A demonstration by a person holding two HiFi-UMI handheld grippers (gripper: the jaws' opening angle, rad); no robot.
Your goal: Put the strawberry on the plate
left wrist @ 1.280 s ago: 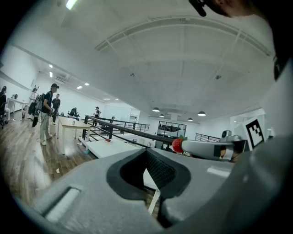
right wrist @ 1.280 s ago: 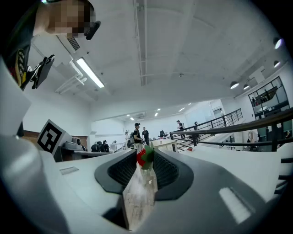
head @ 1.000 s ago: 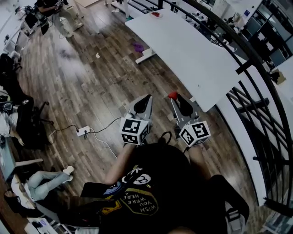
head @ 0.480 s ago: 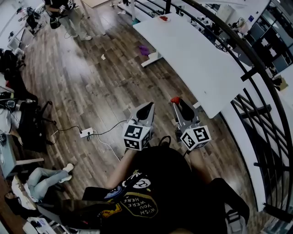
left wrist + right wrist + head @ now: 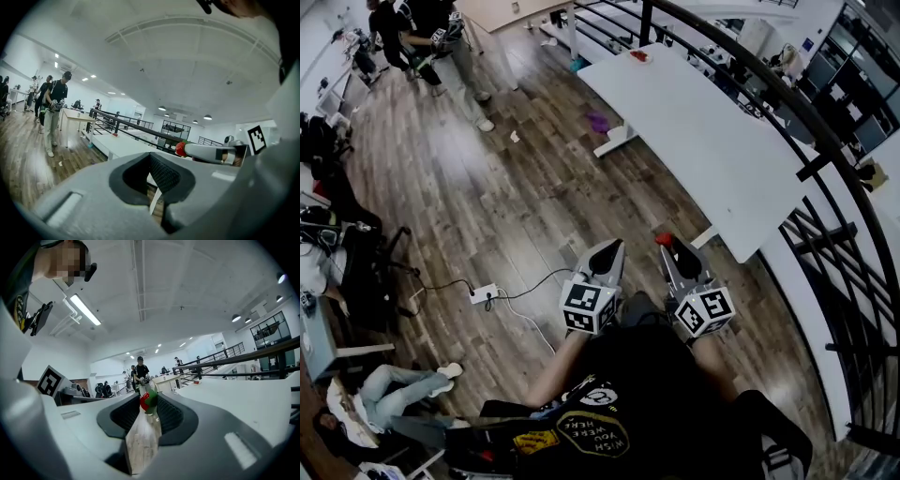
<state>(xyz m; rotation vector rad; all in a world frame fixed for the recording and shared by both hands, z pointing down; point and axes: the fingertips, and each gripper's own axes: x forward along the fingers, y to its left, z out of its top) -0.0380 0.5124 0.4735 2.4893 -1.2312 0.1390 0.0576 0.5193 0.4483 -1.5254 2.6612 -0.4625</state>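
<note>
White table [image 5: 712, 131] ahead, strawberry [image 5: 663, 240] in right gripper [image 5: 672, 247], plate not confirmed.
Table runs along the black railing [image 5: 787, 103]; both grippers are over wood floor [image 5: 516, 206], short of its near end. Left gripper [image 5: 609, 251]: jaws narrow, nothing in them. Right jaws pinch the berry at their very tips. Risk: tip-only hold on soft fruit, so a jolt could drop it on the floor and more squeeze could bruise it. Small red item [image 5: 638, 56] at the far end; can't tell if that's the plate.
</note>
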